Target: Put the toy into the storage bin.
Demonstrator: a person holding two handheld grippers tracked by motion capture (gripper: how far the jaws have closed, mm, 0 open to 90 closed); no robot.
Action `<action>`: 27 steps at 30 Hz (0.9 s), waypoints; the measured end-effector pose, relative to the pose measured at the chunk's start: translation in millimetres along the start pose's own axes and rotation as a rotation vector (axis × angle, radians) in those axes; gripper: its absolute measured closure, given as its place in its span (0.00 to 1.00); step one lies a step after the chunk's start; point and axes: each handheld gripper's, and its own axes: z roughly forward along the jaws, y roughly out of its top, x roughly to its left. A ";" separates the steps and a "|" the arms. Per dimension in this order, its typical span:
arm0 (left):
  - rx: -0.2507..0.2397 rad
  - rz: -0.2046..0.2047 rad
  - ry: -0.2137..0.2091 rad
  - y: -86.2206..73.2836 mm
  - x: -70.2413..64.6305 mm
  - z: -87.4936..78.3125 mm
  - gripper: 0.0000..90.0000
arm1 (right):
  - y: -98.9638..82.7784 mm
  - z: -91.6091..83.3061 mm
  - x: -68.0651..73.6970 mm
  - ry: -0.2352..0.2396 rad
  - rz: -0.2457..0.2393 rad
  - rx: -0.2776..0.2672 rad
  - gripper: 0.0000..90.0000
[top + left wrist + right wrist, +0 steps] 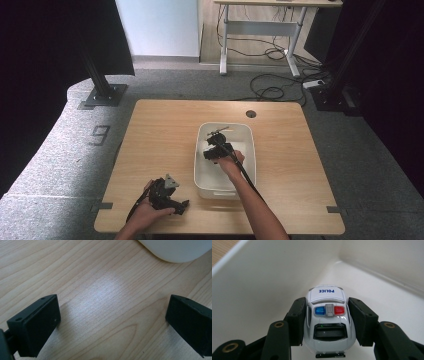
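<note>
Toy police car being lowered into a white bin.
Right gripper (327,322) is clamping the toy police car (327,315) by its sides inside the bin (200,165); left gripper (112,320), jaws wide and empty, is resting near the table's (165,125) front edge.

The right gripper (327,322) had its two black jaws pressed against the sides of a small white toy police car (328,320), blue and red lights on the roof, "POLICE" across its top. Around it stood the smooth walls of a white plastic tub (269,277), a corner just beyond.
</note>
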 end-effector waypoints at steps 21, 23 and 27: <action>0.000 -0.001 0.000 0.1 -0.5 0.1 0.00 | -18.7 -2.4 10.1 0.033 -0.047 0.100 0.39; 0.000 -0.001 0.001 0.1 -0.7 0.1 0.00 | -20.9 -2.0 10.6 0.035 -0.049 0.113 0.39; 0.000 -0.001 0.001 0.1 -0.6 0.1 0.00 | -23.1 -1.7 10.3 0.035 -0.039 0.128 0.42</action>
